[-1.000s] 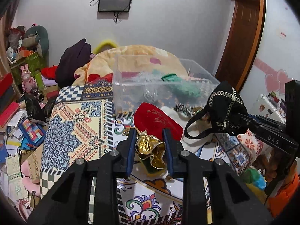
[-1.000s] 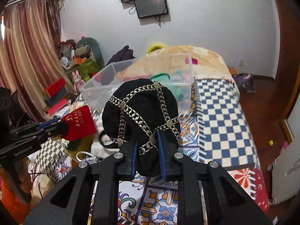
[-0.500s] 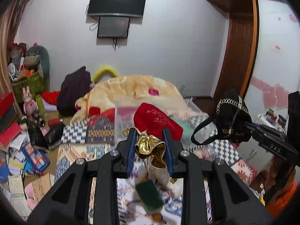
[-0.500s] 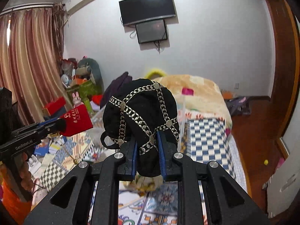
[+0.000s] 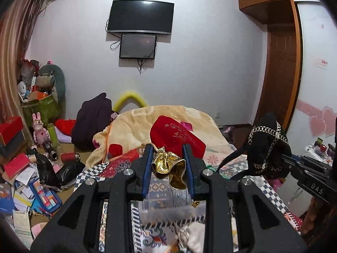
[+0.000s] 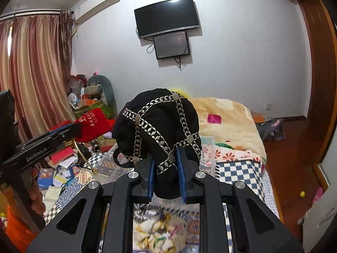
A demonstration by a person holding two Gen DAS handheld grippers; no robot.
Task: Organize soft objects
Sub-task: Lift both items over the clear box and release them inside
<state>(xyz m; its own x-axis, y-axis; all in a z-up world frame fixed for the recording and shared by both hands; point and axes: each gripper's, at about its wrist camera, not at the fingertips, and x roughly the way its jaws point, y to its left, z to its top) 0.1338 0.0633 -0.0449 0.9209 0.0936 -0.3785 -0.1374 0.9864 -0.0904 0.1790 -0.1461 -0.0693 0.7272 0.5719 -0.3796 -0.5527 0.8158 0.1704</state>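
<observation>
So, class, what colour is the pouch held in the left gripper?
Red, with a gold lining at its mouth: pouch, left gripper. Left wrist view shows it best.

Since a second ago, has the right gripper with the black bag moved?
Yes. The right gripper, shut on the black bag, has lifted: the wall TV now sits lower in its view, and the bed has dropped away.

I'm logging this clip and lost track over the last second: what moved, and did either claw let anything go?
Both claws rose and tilted up: the bed and the clear bin sank low in both views, while the wall TV came in. Nothing was released. The left claw still grips the red pouch by its gold neck; the right claw still clamps the black bag.
</observation>
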